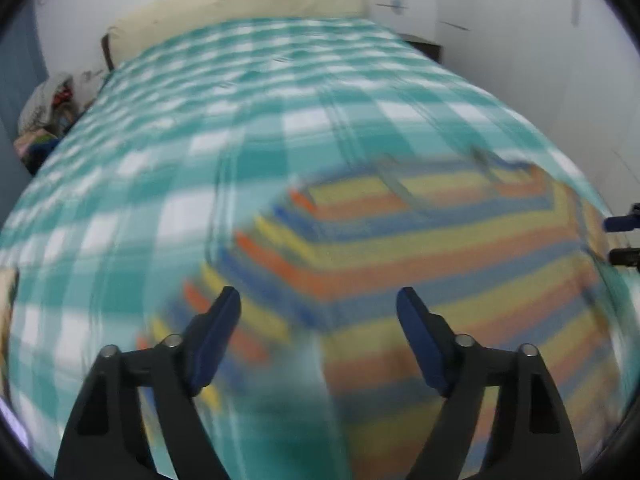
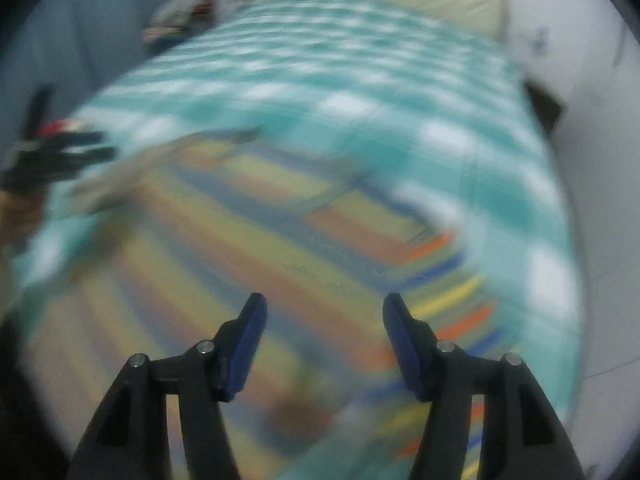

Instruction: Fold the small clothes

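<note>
A small striped shirt (image 1: 420,248) in yellow, orange and blue lies spread on the teal checked bedsheet (image 1: 240,100). Its left sleeve (image 1: 248,280) is folded in over the body. My left gripper (image 1: 318,300) is open and empty above the shirt's lower left part. In the right wrist view the shirt (image 2: 248,248) fills the middle, its sleeve (image 2: 452,280) at the right. My right gripper (image 2: 324,308) is open and empty above the shirt. Both views are blurred by motion. The right gripper's tips (image 1: 624,240) show at the left view's right edge; the left gripper (image 2: 60,156) shows at the right view's left edge.
A cream headboard cushion (image 1: 248,4) stands at the bed's far end. A pile of clothes and bags (image 1: 48,112) lies beside the bed on the left. A dark bedside table (image 1: 424,44) stands at the far right by the white wall.
</note>
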`<action>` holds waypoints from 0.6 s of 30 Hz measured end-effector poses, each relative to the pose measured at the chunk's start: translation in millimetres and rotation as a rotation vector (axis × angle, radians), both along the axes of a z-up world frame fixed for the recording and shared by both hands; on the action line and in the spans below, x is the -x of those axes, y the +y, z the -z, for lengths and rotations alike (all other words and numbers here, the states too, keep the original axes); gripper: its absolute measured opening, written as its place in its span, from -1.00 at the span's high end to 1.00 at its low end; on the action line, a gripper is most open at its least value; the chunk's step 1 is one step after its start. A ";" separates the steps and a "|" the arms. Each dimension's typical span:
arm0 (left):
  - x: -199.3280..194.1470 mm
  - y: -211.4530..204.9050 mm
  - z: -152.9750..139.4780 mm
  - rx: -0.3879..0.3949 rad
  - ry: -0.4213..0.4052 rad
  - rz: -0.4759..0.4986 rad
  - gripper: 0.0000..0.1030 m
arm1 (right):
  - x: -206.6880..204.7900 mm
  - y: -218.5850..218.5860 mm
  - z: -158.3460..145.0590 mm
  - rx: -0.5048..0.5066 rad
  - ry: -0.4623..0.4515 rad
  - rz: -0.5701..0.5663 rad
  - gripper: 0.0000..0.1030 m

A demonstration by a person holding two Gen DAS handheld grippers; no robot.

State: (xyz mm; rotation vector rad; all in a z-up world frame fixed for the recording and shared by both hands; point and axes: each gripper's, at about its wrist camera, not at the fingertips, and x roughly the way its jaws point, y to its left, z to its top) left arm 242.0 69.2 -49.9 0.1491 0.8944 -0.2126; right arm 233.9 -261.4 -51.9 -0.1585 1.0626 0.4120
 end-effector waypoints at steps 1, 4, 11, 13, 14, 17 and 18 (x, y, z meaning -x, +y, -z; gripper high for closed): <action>26.1 -3.1 5.1 -0.001 0.008 0.018 -0.68 | 20.8 7.7 0.9 -0.023 0.023 -0.019 -0.17; 110.3 -24.3 32.5 -0.049 0.061 0.092 -0.68 | 99.0 39.4 17.2 -0.060 0.095 -0.066 -0.17; 230.7 -38.0 80.4 -0.172 0.179 0.100 -0.62 | 240.5 72.5 92.9 0.085 0.259 -0.026 -0.16; 243.7 -33.1 73.4 -0.150 0.183 0.089 -0.62 | 270.3 66.4 101.3 0.068 0.300 0.011 -0.15; 248.7 -30.3 66.5 -0.121 0.188 0.078 -0.62 | 279.0 62.8 101.6 0.052 0.317 0.030 -0.15; 256.1 -29.1 42.2 -0.065 0.118 0.052 -0.62 | 295.6 49.5 84.8 -0.009 0.283 0.109 -0.15; 261.0 -27.9 33.9 -0.053 0.079 0.035 -0.63 | 298.0 47.0 75.3 -0.021 0.232 0.126 -0.16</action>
